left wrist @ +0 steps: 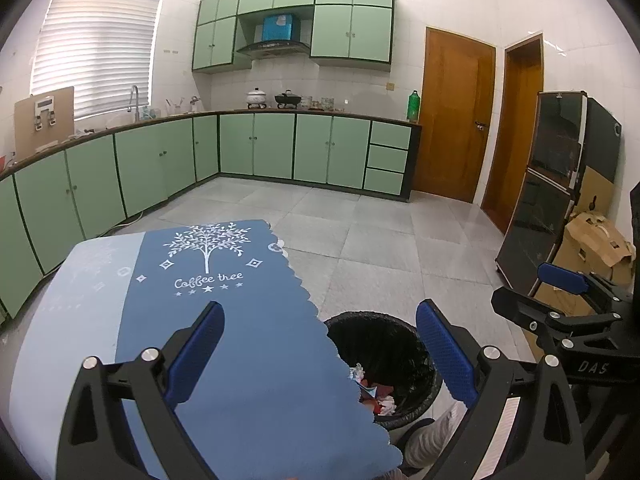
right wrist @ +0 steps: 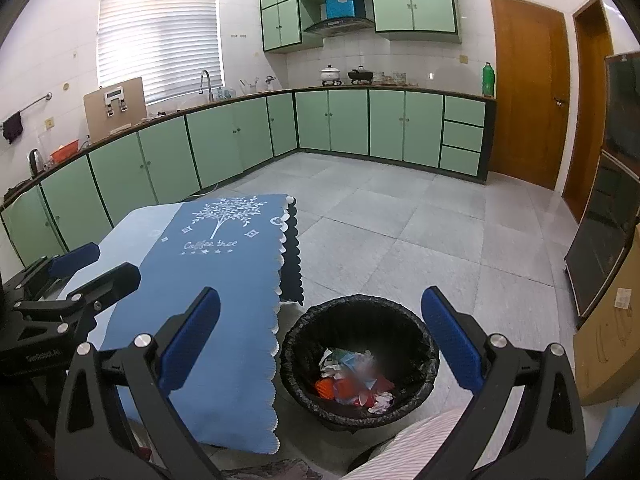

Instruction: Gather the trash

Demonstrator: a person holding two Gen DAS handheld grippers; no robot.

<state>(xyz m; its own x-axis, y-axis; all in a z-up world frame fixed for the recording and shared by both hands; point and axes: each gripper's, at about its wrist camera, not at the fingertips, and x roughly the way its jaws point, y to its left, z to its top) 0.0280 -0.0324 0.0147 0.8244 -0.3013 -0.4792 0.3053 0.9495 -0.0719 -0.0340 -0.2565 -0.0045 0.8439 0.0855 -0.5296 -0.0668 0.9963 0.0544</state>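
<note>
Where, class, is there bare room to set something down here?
The blue tablecloth is bare from the white tree print to its scalloped edge. The grey tiled floor lies open between the green cabinets and the black-lined trash bin. The bin itself is crowded with crumpled trash.

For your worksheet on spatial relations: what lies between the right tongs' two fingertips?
In the right wrist view, the right tongs frame the black-lined trash bin, with crumpled trash inside.

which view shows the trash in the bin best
The right wrist view: the bin opens fully below, with the trash visible. In the left wrist view, the tablecloth covers part of the bin, so little trash shows.
</note>
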